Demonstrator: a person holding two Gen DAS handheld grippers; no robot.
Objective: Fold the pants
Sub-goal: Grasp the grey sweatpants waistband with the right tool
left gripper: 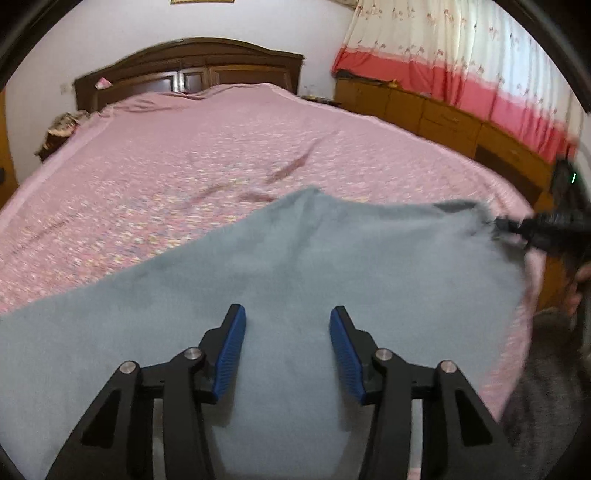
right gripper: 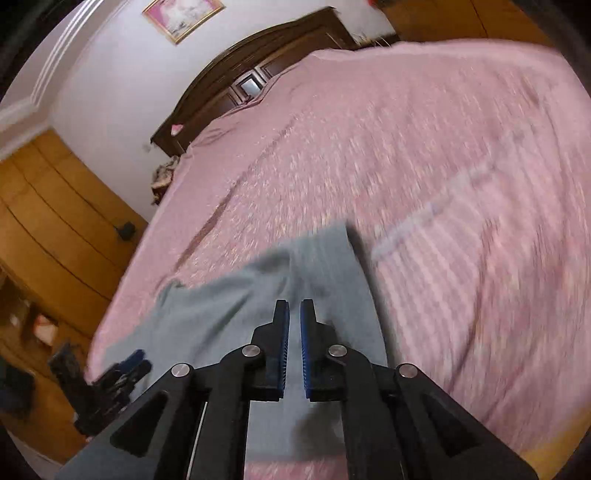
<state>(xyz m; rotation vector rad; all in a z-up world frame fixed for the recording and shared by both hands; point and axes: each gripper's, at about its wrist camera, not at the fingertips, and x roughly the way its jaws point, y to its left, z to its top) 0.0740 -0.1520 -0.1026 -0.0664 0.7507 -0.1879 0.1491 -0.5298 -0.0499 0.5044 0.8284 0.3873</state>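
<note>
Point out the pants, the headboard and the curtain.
pants (left gripper: 258, 266), left wrist view, middle of the grey cloth
headboard (left gripper: 192, 62), left wrist view, top wooden panel
curtain (left gripper: 443, 37), left wrist view, upper pale part

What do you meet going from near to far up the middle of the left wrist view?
Left claw, open → grey-blue pants spread on the bed → pink bedspread → dark wooden headboard → pale wall.

A pink bedspread (left gripper: 184, 177) covers the bed beneath a dark wooden headboard (left gripper: 192, 70).
</note>
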